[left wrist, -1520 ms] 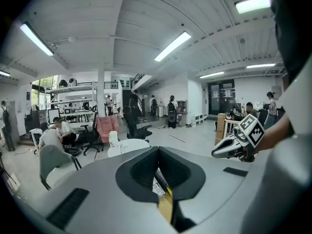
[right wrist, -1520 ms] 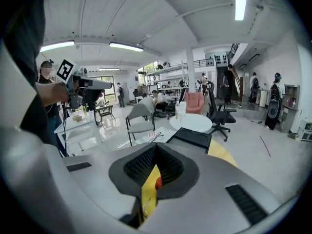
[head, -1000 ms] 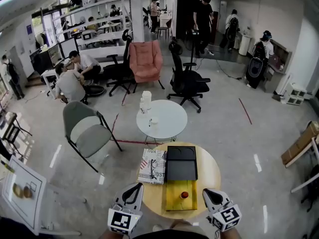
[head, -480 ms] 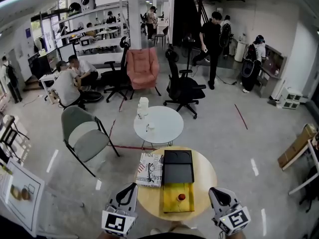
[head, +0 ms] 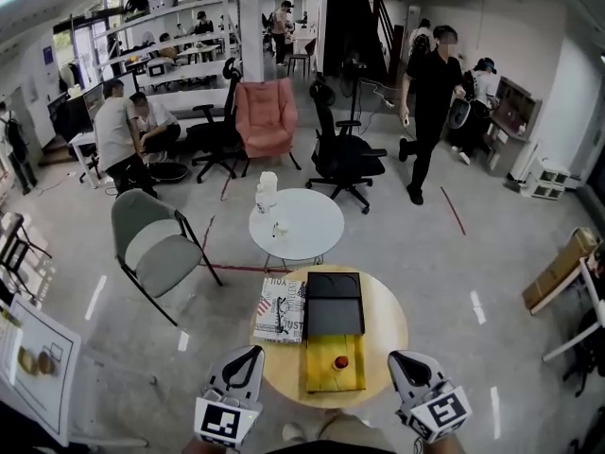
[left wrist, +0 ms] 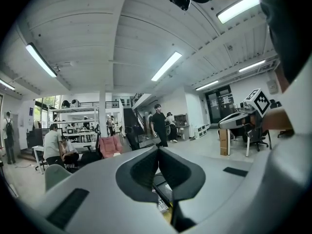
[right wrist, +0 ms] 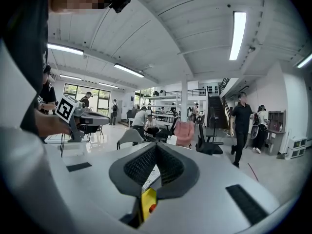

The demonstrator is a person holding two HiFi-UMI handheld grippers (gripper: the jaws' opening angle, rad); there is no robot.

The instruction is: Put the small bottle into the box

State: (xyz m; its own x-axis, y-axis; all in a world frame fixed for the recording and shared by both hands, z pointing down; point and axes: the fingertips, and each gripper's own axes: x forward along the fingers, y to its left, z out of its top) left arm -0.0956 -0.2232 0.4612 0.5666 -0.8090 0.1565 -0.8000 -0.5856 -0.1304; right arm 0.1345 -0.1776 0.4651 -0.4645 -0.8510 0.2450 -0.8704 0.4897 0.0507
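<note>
The round wooden counter (head: 383, 324) carries a black box (head: 333, 318) lying open at its middle. A yellow board (head: 333, 378) runs from the box's near side almost to the counter's near rim. The small bottle (head: 340, 362), seen as a red round top, stands on that board, just short of the box and outside it. A printed paper (head: 281, 310) lies touching the box's left side, its corner hanging over the counter's left edge.

The left hand-held gripper (head: 254, 353) hangs off the near-left rim, jaws pressed together on nothing. The right hand-held gripper (head: 396, 357) hangs off the near-right rim, jaws likewise together and empty. Both are well apart from the bottle.

Bare wood lies to the right of the box and board. A white round table (head: 317, 225) stands just beyond the counter, and a grey chair (head: 151, 249) stands to the left.
</note>
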